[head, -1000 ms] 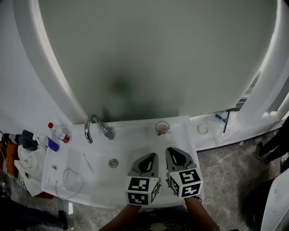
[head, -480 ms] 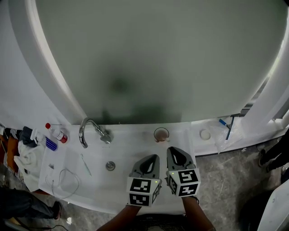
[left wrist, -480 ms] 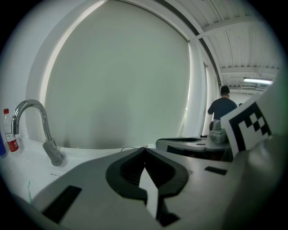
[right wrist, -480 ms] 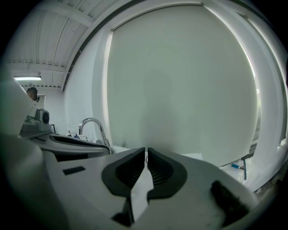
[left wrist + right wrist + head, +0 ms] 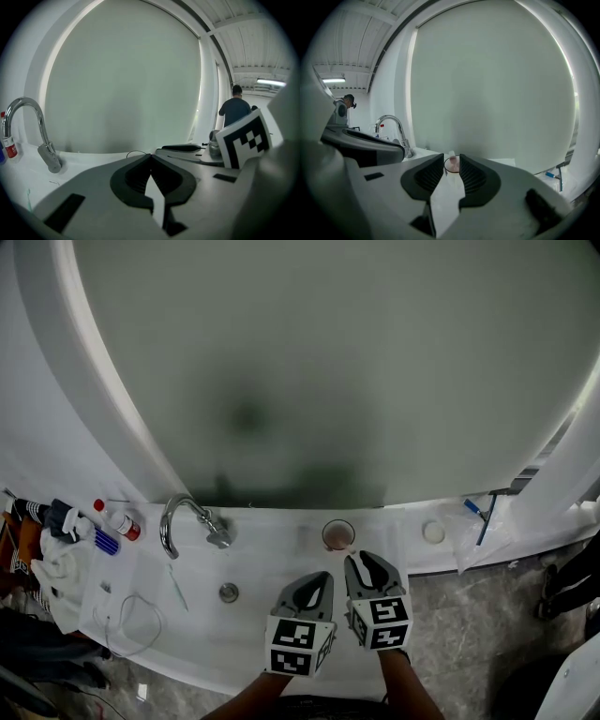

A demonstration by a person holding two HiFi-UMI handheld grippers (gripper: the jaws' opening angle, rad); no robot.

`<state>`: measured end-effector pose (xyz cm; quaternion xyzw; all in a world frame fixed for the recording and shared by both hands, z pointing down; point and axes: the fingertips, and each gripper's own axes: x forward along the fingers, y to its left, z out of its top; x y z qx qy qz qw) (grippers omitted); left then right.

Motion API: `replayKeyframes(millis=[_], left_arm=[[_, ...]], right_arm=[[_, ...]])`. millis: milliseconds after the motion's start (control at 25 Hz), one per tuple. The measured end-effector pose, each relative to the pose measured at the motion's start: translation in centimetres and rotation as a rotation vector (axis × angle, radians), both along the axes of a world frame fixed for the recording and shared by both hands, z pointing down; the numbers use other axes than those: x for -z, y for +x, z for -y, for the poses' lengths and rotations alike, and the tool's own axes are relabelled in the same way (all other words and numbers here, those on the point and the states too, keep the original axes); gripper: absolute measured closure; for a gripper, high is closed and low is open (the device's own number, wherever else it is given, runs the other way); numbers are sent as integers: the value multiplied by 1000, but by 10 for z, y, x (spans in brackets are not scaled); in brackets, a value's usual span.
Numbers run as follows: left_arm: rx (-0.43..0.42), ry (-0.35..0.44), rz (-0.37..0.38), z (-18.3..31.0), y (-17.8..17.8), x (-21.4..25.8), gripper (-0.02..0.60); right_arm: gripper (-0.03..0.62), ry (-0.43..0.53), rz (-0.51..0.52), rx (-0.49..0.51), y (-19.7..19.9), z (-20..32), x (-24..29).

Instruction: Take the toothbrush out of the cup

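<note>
A clear cup (image 5: 337, 535) stands on the white sink counter (image 5: 281, 559) near the back wall, with something pale pink in it. In the right gripper view the cup (image 5: 451, 165) shows through the gap between the jaws, a little way ahead of them. My right gripper (image 5: 362, 560) sits just in front of the cup and slightly to its right; its jaws are opening and nothing is between them (image 5: 451, 159). My left gripper (image 5: 322, 576) is beside it, shut and empty, its tips meeting (image 5: 150, 155).
A chrome faucet (image 5: 183, 521) and a drain (image 5: 229, 592) lie left of the grippers. A thin green stick (image 5: 176, 585), a wire loop (image 5: 131, 615), a red-capped bottle (image 5: 117, 518) and cloths sit at far left. A small white disc (image 5: 433, 532) lies right. A person (image 5: 234, 110) stands far off.
Both grippers have moved forward toward the cup, so the right gripper's tips are nearer to it. The counter has slid lower in the head view.
</note>
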<state>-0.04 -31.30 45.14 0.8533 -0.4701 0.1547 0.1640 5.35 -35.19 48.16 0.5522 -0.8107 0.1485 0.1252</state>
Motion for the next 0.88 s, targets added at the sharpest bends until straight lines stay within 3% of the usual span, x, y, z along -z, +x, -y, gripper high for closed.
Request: replayKeyframes(millis=[600,880], left_arm=[[-2,-29,44,9,0,-15,572],[-1,-43,57,9,-4,-22,572]], right_arm=[[464,-8,-41,24,-6,32,-37],[465,-5,-7,8,-9,42,-45]])
